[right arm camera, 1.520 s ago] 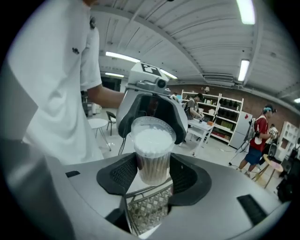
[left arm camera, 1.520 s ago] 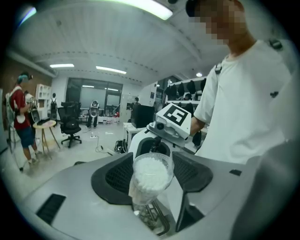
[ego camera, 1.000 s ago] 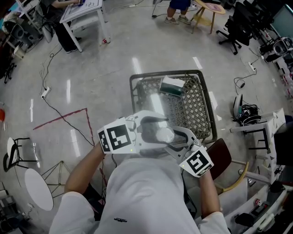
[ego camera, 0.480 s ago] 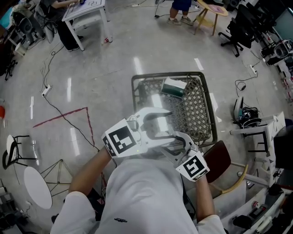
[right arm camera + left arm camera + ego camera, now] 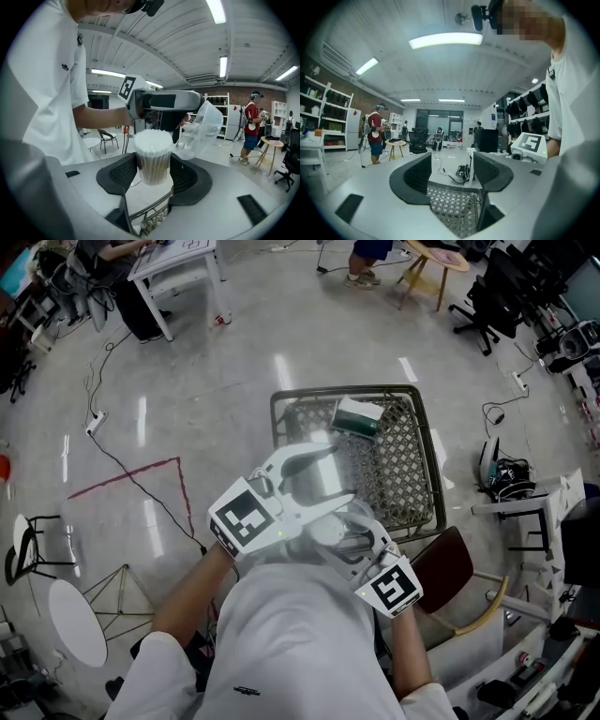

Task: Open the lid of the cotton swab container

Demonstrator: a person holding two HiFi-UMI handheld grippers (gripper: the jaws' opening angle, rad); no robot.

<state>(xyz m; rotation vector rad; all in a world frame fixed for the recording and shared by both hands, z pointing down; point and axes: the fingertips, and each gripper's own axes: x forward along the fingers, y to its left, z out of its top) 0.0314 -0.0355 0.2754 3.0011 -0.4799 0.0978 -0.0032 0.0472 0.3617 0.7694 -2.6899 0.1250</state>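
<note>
In the head view both tongs are raised in front of the person's chest above a wire-mesh basket (image 5: 342, 390) holding 1 green box (image 5: 357, 416), with the left tongs (image 5: 333, 474) just beyond the right tongs (image 5: 347, 535). The left gripper view shows the left tongs' jaws spread apart with nothing between them. In the right gripper view the right tongs' 2 jaws clamp the upright cotton swab container (image 5: 152, 159), which is full of swabs, with its clear lid (image 5: 201, 126) swung open to the right.

No readable text or numbers; shirt (image 5: 51, 79) chest print too small to make out; green box (image 5: 357, 417) label blurred.
</note>
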